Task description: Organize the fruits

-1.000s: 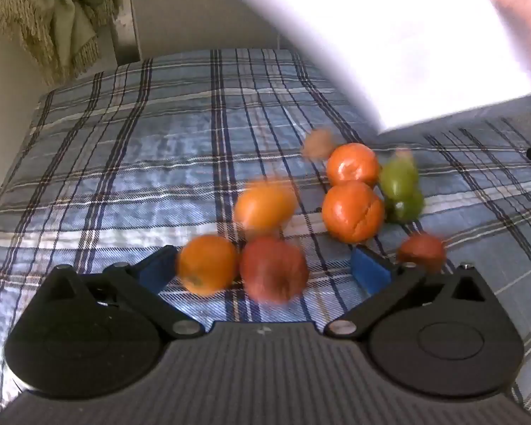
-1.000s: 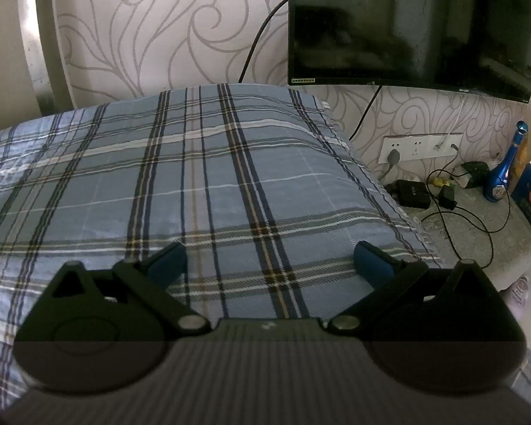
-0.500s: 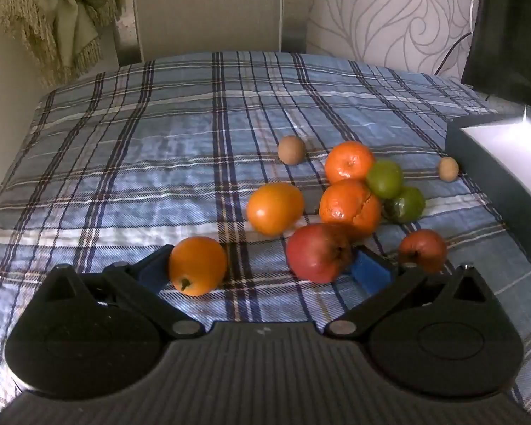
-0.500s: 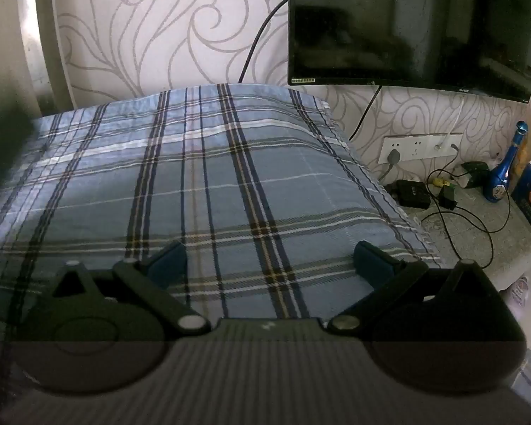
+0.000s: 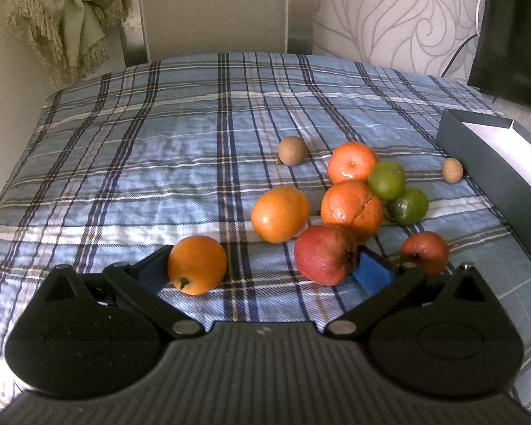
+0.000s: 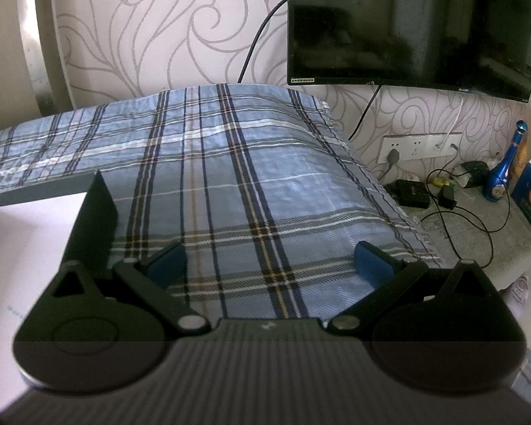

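In the left wrist view several fruits lie on the blue plaid cloth (image 5: 159, 163). A small orange (image 5: 197, 264) sits by my left finger, a red pomegranate (image 5: 325, 254) by my right finger. Beyond them lie another orange (image 5: 279, 214), two tangerines (image 5: 351, 208) (image 5: 351, 161), two green fruits (image 5: 386, 180) (image 5: 409, 207), a small red fruit (image 5: 424, 252) and two brown round fruits (image 5: 292, 150) (image 5: 452, 170). My left gripper (image 5: 265, 272) is open, empty, low over the cloth. My right gripper (image 6: 269, 260) is open and empty over bare cloth (image 6: 251, 177).
A dark box with a white inside stands at the right of the fruits (image 5: 492, 163) and shows at the left of the right wrist view (image 6: 92, 219). A wall TV (image 6: 414, 24), sockets, cables and a blue bottle (image 6: 506, 173) lie beyond the table's right edge. A green cloth (image 5: 63, 10) hangs far left.
The white box that was held over the fruits has come down at the right of them. The tumbling fruits have come to rest. Neither gripper has moved.
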{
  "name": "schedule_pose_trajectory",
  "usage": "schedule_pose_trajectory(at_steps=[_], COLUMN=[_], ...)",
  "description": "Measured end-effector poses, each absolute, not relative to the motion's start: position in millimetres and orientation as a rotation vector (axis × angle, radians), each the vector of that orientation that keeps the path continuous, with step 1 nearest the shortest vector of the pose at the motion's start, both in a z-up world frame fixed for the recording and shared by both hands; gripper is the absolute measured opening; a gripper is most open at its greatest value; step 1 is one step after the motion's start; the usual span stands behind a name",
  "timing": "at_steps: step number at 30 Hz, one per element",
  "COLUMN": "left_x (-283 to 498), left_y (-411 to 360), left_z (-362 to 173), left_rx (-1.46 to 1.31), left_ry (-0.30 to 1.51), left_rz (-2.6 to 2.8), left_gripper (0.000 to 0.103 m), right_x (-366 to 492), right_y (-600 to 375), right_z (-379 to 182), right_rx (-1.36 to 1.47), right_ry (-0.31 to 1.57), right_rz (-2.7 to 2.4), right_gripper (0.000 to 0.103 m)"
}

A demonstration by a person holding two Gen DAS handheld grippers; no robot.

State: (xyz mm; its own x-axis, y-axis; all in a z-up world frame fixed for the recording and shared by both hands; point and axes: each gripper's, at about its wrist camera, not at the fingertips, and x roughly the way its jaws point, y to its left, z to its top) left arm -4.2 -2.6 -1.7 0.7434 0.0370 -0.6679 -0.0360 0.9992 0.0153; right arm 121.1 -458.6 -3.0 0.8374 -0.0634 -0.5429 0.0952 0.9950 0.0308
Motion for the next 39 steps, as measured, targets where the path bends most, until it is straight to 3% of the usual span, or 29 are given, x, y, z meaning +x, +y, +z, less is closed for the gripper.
schedule_pose_trajectory(at_steps=[14, 16, 20, 26, 31, 39], left_x=[-7.9, -8.1, -8.0, -7.2, -6.8, -7.0], left_y=[-3.9, -3.8, -2.2, -2.6, -2.5, -4.1], left_z=[-2.7, -2.8, -2.4, -3.0, -3.2, -4.3], left_rx=[0.005, 0.005, 0.000, 0.002, 0.001, -0.001], left_ry=[0.723, 0.723, 0.723, 0.725, 0.726, 0.726], left_rz=[0.066, 0.067, 0.065, 0.064, 0.063, 0.062], left_gripper=[0.103, 0.103, 0.103, 0.103, 0.103, 0.103], right_x=[108.9, 78.6, -9.3, -89.3, -85.1, -3.1], right_y=[-470.8, -473.4, -453.3, -376.1, -318.1, -304.6], right_z=[12.9, 29.7, 64.2, 70.2, 38.5, 53.3], right_rx=[0.032, -0.003, -0.016, 0.163, 0.078, 0.004], right_ry=[0.661, 0.585, 0.351, 0.202, 0.197, 0.124], right_rz=[-0.090, -0.178, -0.034, 0.306, 0.354, 0.120], right_gripper=[0.102, 0.097, 0.097, 0.098, 0.097, 0.097])
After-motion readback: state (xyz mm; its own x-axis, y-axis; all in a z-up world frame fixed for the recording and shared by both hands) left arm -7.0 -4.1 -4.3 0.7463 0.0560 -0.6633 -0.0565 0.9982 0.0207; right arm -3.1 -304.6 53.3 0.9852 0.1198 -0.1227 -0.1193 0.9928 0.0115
